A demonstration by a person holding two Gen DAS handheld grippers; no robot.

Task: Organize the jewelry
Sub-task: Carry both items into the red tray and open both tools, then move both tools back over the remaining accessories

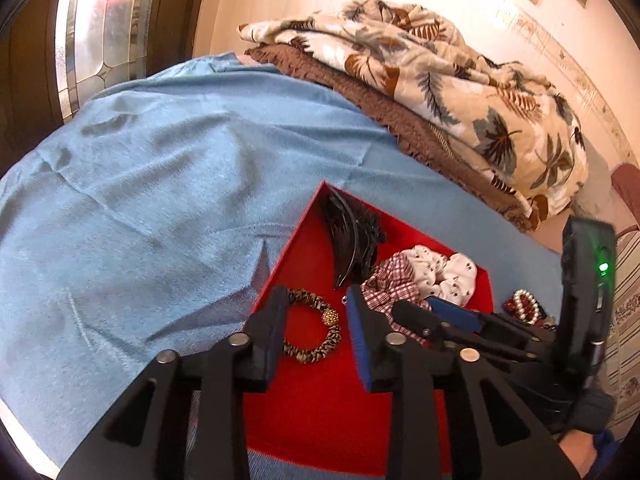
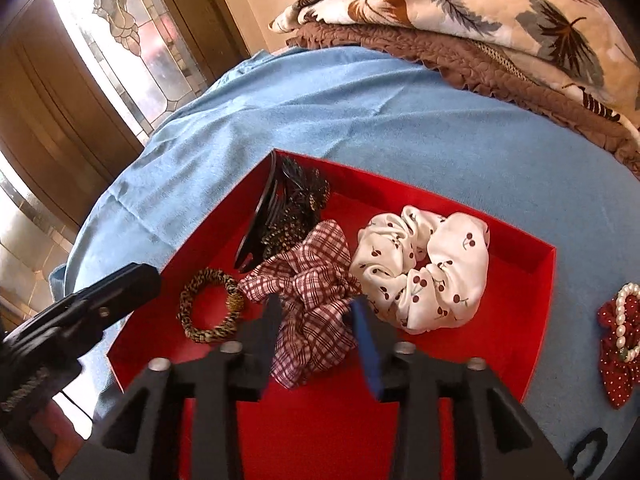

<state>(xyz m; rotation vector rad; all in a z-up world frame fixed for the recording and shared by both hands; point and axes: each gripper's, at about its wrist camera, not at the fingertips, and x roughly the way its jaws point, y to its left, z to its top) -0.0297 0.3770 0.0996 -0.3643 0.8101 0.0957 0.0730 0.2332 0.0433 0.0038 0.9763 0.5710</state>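
Note:
A red tray [image 2: 544, 264] lies on a blue cloth. It holds a leopard-print hair tie [image 2: 210, 310], a red plaid scrunchie [image 2: 310, 300], a white cherry-print scrunchie [image 2: 424, 272] and black hair clips [image 2: 280, 208]. My left gripper [image 1: 316, 312] is open over the leopard-print hair tie [image 1: 312, 328], holding nothing. My right gripper [image 2: 316, 312] is open with its fingers on either side of the plaid scrunchie; it also shows in the left wrist view [image 1: 432, 312]. A red polka-dot bow with a pearl bracelet [image 2: 624, 332] lies on the cloth right of the tray.
A folded leaf-print blanket [image 1: 440, 80] on a brown quilt lies at the far side of the cloth. A black hair tie [image 2: 588, 456] lies at the near right. A glass-panelled door [image 2: 120, 40] stands at the left.

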